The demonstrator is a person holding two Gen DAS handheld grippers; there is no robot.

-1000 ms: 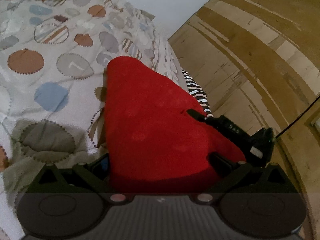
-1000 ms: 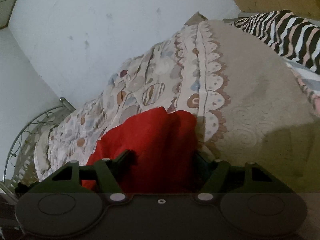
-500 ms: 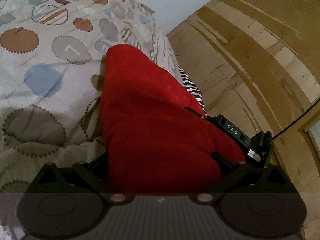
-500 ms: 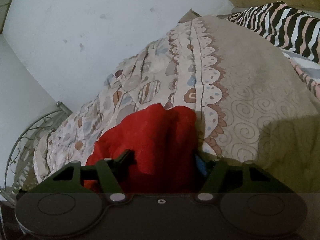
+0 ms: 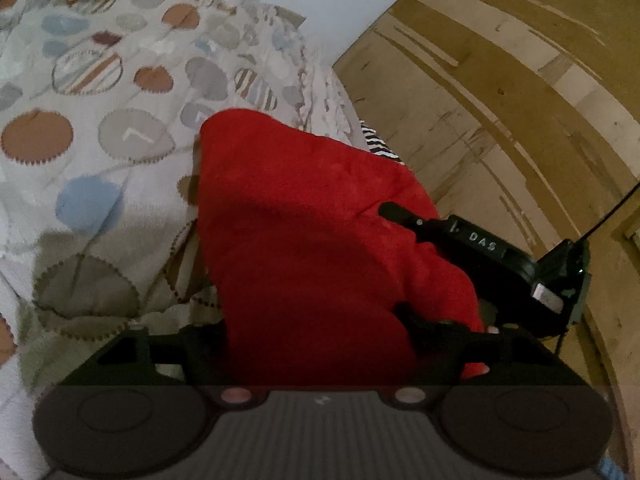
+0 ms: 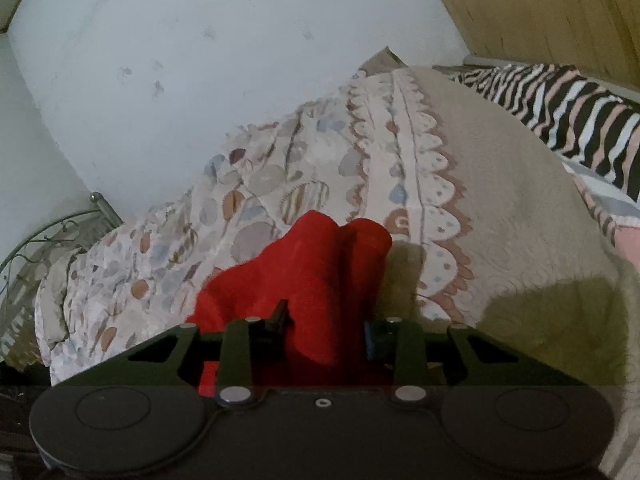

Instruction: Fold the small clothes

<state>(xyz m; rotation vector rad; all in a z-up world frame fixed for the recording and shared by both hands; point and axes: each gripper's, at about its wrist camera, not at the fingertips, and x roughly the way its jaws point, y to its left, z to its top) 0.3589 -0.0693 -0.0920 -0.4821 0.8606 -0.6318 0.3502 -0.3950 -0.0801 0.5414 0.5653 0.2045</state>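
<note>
A home bedroom: a bed under a patterned quilt point(image 6: 500, 200), its metal bedstead point(image 6: 48, 236), wooden wardrobe panels point(image 5: 500, 92).

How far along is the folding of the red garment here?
Early. Done: nothing looks folded; the red garment lies bunched on the patterned bedspread. In hand: the left gripper and right gripper both have red cloth between their closing jaws. Left: spreading it flat, folding it and setting it down.

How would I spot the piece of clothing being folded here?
Look at the bed under the quilt printed with coloured circles. Near its edge lies a red fleecy garment, the only plain, bright red thing there, unlike the zebra-striped fabric beside the quilt.
</note>
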